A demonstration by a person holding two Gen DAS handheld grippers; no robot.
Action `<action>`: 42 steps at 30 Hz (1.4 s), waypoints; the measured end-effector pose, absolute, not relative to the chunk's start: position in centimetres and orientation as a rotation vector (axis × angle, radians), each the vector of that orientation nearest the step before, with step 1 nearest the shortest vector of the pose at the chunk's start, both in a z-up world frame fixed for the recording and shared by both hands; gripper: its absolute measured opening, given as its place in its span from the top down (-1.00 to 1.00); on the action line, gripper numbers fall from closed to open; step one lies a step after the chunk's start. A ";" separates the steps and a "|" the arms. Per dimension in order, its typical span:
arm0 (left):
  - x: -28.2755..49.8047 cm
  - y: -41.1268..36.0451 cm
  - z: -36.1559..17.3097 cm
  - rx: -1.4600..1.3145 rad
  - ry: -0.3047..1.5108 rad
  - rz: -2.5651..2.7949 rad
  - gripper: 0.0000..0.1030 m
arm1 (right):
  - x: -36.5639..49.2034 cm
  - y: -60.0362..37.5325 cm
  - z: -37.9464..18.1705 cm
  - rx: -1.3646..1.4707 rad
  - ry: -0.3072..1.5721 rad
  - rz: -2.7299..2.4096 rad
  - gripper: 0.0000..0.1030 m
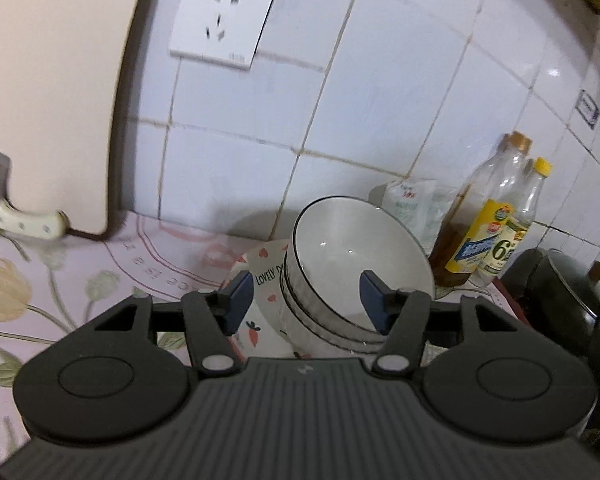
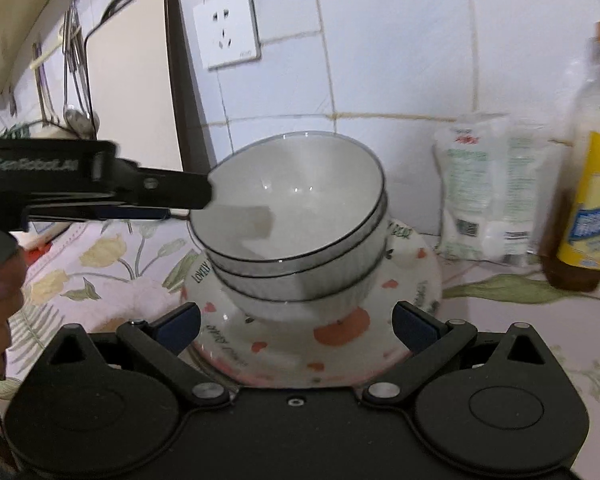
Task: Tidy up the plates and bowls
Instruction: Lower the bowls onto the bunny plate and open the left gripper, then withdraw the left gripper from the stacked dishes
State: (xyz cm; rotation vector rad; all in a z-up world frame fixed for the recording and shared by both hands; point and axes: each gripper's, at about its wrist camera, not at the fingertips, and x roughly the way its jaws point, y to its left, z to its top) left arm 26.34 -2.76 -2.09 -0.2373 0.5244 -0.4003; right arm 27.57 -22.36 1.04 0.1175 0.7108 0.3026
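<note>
Three nested white bowls with dark rims point(image 2: 296, 216) sit on a patterned plate with hearts and fruit point(image 2: 340, 344). The stack tilts in the left wrist view point(image 1: 348, 264), above the plate point(image 1: 264, 276). My left gripper point(image 1: 304, 300) is open; one finger is outside the bowls' rim and one is inside the top bowl. In the right wrist view it comes in from the left point(image 2: 204, 204), at the top bowl's left rim. My right gripper point(image 2: 296, 326) is open and empty, its fingers either side of the plate's near part.
The counter has a floral cloth point(image 2: 112, 272). A cutting board point(image 2: 136, 80) leans on the tiled wall at the left, with hanging utensils point(image 2: 76, 80) beside it. A white bag point(image 2: 480, 188) and oil bottles point(image 2: 588, 184) stand right of the plate. A dark pot point(image 1: 560, 280) is far right.
</note>
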 end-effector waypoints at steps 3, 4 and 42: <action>23.7 -2.4 -0.9 -0.184 0.479 -0.397 -0.21 | 24.8 -22.9 2.5 0.148 0.596 0.290 -1.00; 22.9 -2.3 -0.6 -0.169 0.468 -0.397 -0.22 | 23.9 -22.9 3.1 0.153 0.572 0.280 -1.00; 5.3 1.2 1.4 0.021 0.456 -0.206 -1.00 | 6.2 -21.7 11.1 0.078 0.507 -0.152 -1.00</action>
